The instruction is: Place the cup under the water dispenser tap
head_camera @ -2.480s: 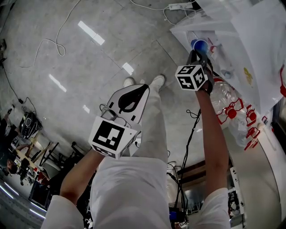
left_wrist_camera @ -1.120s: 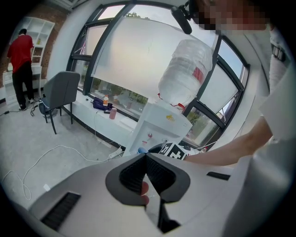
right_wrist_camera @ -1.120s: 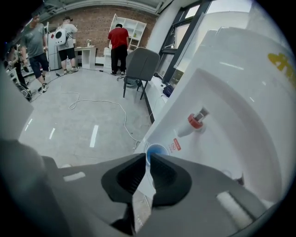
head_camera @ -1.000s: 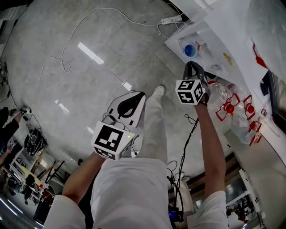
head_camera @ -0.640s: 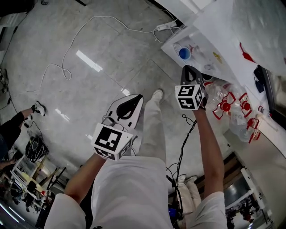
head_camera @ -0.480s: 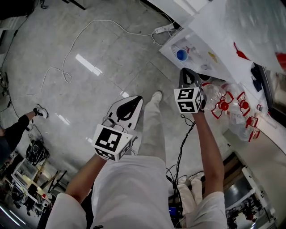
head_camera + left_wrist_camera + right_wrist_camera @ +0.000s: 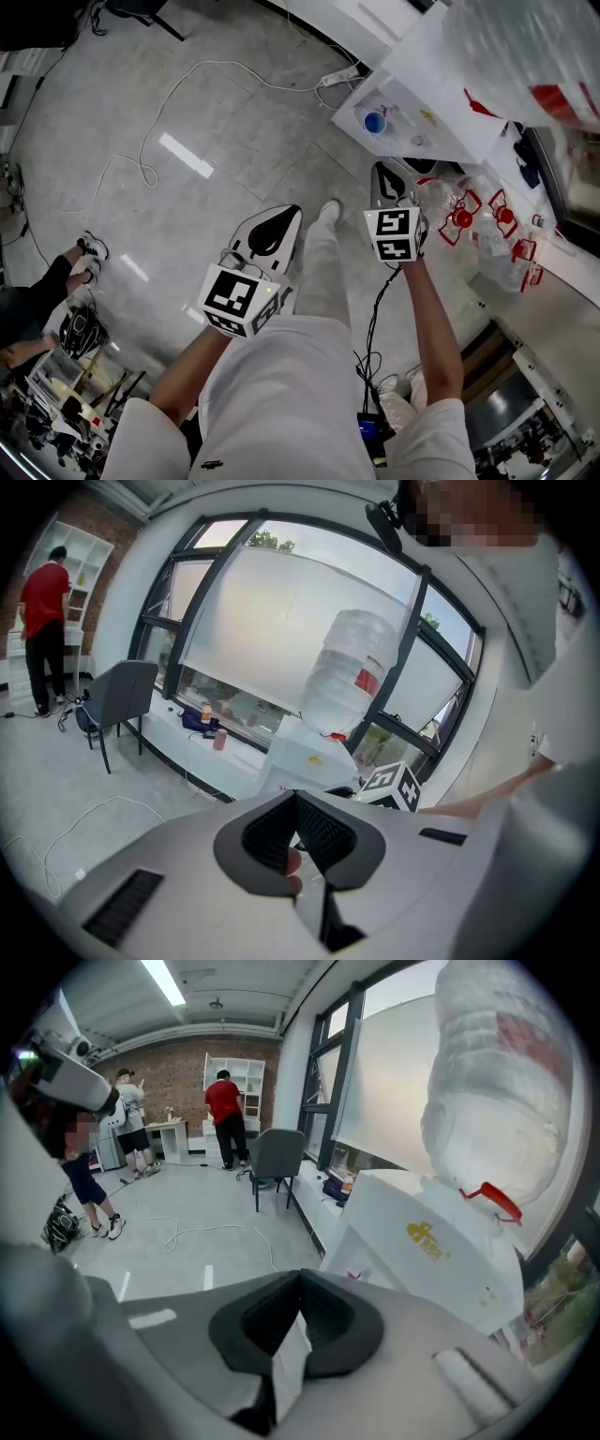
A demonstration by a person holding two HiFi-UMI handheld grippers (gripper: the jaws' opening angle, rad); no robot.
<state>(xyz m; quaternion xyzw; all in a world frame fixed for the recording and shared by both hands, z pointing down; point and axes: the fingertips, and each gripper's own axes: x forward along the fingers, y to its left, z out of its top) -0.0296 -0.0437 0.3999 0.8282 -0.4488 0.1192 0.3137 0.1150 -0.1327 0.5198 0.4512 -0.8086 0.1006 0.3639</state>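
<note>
One blue cup [image 7: 374, 122] shows in the head view, upright and mouth up in the water dispenser [image 7: 427, 103] tap recess. It lies ahead of the right gripper [image 7: 382, 171], apart from it. The left gripper [image 7: 292, 214] is farther off.

Left gripper view: jaws pressed together, empty.

Right gripper view: jaws pressed together, empty. I cannot make out the cup.

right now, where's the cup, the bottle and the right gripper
cup [image 7: 374, 122]: head view, its blue top
bottle [image 7: 343, 672]: left gripper view, its clear side
right gripper [image 7: 299, 1276]: right gripper view, where its shut jaws meet
</note>
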